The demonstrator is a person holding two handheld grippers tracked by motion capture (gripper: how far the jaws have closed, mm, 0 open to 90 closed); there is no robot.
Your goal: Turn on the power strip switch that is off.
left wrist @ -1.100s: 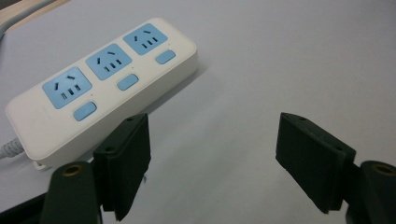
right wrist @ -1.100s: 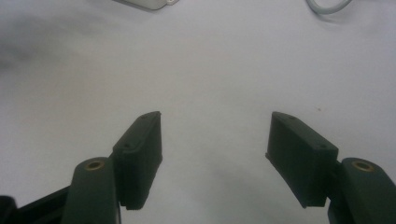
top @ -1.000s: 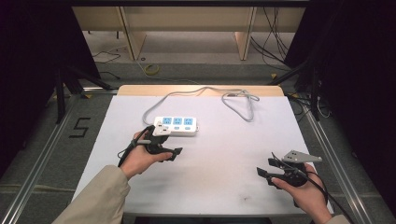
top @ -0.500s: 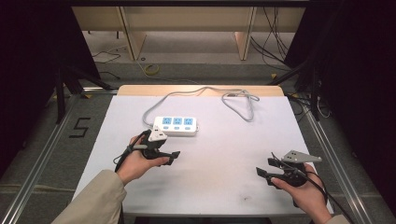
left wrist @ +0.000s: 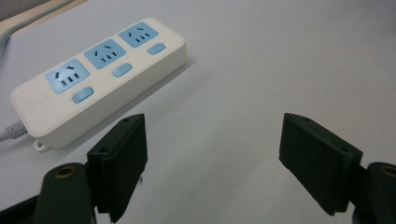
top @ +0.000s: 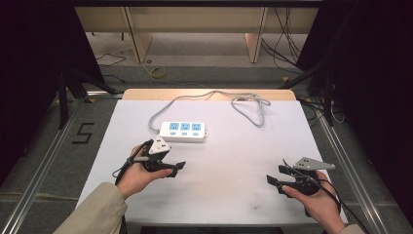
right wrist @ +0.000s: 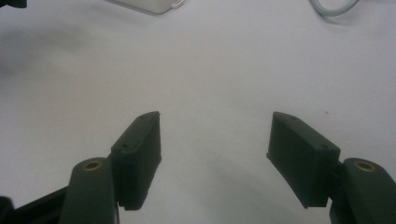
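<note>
1. Since a second ago, the left claw [top: 176, 168] has drawn back from the power strip [top: 183, 131] toward the person's edge of the desk [top: 229, 161]; the right claw [top: 277, 176] has stayed where it was.
2. Left claw: jaws spread wide with nothing between them, held low over the bare desk just short of the strip.
3. Right claw [right wrist: 212, 154]: jaws likewise spread and empty, near the desk's right front corner, well apart from the strip.
4. The power strip [left wrist: 95, 77] lies flat near the middle of the desk, toward the far side, touched by neither claw.
5. It is a white bar with rounded corners, carrying three blue sockets in a row, each with a blue button beside it.
6. Its grey cord [top: 243, 105] leaves the left end, runs along the desk's far edge and ends in a loose loop at the far right.
</note>
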